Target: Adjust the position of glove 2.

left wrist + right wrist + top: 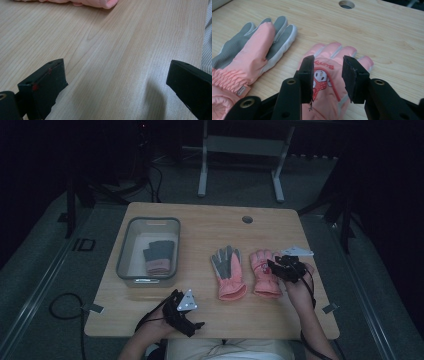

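Note:
Two pink gloves lie side by side at the table's middle. The left glove is palm up, showing grey. The right glove lies back up with a small cartoon figure on it. My right gripper is open just above that glove's back, its jaws on either side of the figure, with nothing held. My left gripper stands wide open over bare wood near the front edge. A pink cuff lies well ahead of it.
A grey bin at the table's left holds a folded grey and pink glove. A round cable hole sits near the far edge. A white-legged frame stands on the floor beyond the table.

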### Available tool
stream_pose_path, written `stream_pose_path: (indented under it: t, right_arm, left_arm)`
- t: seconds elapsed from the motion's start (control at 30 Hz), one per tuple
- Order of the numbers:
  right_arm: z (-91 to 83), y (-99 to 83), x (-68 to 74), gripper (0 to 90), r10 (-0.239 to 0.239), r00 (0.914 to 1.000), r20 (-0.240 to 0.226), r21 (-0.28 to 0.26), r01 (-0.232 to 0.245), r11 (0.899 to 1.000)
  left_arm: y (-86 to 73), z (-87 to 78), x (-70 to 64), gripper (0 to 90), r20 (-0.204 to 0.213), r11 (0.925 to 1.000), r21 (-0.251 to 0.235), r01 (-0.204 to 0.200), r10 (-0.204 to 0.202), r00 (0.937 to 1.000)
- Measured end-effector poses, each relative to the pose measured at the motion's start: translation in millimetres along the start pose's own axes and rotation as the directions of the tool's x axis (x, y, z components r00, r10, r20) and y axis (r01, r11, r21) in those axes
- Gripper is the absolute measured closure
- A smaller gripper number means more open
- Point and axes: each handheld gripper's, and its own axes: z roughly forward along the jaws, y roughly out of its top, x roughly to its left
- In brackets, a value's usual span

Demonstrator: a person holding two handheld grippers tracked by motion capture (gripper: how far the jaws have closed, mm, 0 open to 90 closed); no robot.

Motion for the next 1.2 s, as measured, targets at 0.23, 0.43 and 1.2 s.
stream_pose_path:
  t: [0.23, 0.43, 1.2]
  right_arm:
    - [15.9, -10.5, 6.3, 60.1, -0.042, 0.9991, 0.01, 0.03, 0.042, 0.999]
    - [35.1, -26.3, 9.4, 49.4, -0.05, 0.9987, 0.014, 0.095, 0.048, 0.994]
    - [19.7, 1.3, 13.2, 86.1, 0.025, 0.9994, 0.023, 0.079, -0.027, 0.996]
  left_arm:
    - [-0.2, 0.4, -0.6, 2.1, 0.0, 1.0, 0.003, -0.002, 0.002, 1.0]
    - [-0.4, 0.7, -0.2, 2.1, -0.006, 1.0, 0.003, 0.0, 0.0, 1.0]
    - [0.0, 1.5, -0.6, 2.1, -0.005, 0.9999, 0.014, -0.006, 0.006, 1.0]
